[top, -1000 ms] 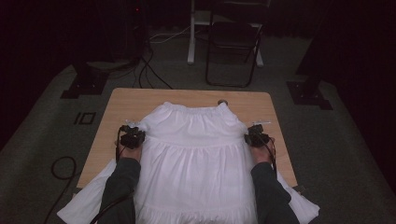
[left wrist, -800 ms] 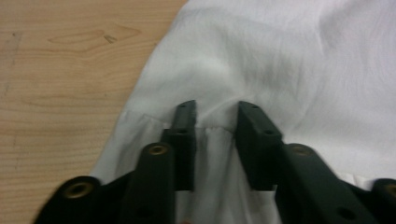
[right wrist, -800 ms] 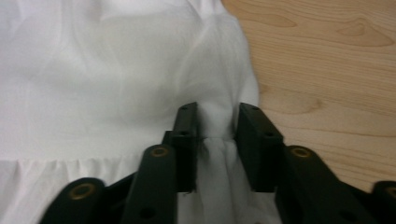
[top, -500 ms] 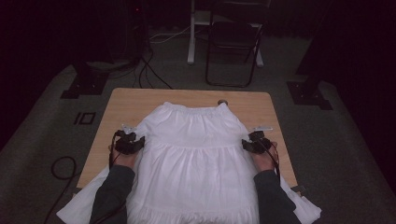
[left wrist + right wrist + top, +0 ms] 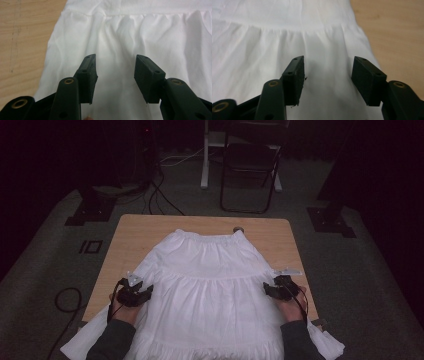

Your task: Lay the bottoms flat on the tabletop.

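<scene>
A white tiered skirt (image 5: 210, 285) lies spread flat on the wooden table (image 5: 145, 227), waistband at the far side, hem hanging over the near edge. My left gripper (image 5: 142, 292) rests over the skirt's left edge, at its middle tier. In the left gripper view its jaws stand open (image 5: 116, 72) over the white cloth (image 5: 140, 35), nothing between them. My right gripper (image 5: 270, 289) sits over the skirt's right edge at the same tier. The right gripper view shows it open (image 5: 328, 72) above the gathered fabric (image 5: 262, 37).
A small round object (image 5: 238, 229) lies on the table just beyond the waistband. Bare wood (image 5: 22, 37) runs along both sides of the skirt. A folding chair (image 5: 248, 165), stand bases and cables (image 5: 160, 190) are on the dark floor behind the table.
Both grippers have slid toward the person along the skirt's side edges, from the upper tier down to the middle tier. The skirt lies as before.
</scene>
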A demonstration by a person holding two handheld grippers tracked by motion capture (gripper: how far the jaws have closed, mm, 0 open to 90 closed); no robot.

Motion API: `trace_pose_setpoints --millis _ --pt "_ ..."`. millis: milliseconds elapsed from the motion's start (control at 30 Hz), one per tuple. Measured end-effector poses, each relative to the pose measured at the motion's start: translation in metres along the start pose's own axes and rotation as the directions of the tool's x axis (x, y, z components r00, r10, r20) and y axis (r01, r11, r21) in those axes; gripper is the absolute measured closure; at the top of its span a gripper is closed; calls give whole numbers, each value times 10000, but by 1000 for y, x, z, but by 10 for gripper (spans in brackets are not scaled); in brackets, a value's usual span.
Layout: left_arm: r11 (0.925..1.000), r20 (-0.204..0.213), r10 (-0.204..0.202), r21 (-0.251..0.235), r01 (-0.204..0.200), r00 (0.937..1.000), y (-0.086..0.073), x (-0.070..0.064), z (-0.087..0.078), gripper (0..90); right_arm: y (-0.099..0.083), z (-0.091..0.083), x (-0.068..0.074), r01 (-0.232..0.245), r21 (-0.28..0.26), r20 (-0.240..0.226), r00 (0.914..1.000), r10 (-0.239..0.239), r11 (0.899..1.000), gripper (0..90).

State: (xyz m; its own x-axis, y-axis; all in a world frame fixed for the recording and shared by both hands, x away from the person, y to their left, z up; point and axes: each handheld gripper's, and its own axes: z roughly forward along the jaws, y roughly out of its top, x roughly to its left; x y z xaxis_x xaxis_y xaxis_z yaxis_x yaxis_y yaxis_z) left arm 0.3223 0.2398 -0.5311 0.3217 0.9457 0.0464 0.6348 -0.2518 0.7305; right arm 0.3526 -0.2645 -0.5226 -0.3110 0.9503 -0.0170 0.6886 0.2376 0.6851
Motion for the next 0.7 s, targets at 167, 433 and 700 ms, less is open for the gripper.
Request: trace_pose_setpoints --millis 167,433,700 --pt "9998 -203 119 146 -116 9997 -10 -5 6 474 -22 -1 -1 -278 120 334 9991 274 9995 395" --pt "9993 -128 -332 -193 329 9994 -11 3 10 715 -25 3 -8 -297 -248 233 9993 303 9993 613" --pt "9997 -626 -109 -204 97 9980 -4 4 19 880 -19 10 -12 -105 -409 242 9996 115 9991 775"
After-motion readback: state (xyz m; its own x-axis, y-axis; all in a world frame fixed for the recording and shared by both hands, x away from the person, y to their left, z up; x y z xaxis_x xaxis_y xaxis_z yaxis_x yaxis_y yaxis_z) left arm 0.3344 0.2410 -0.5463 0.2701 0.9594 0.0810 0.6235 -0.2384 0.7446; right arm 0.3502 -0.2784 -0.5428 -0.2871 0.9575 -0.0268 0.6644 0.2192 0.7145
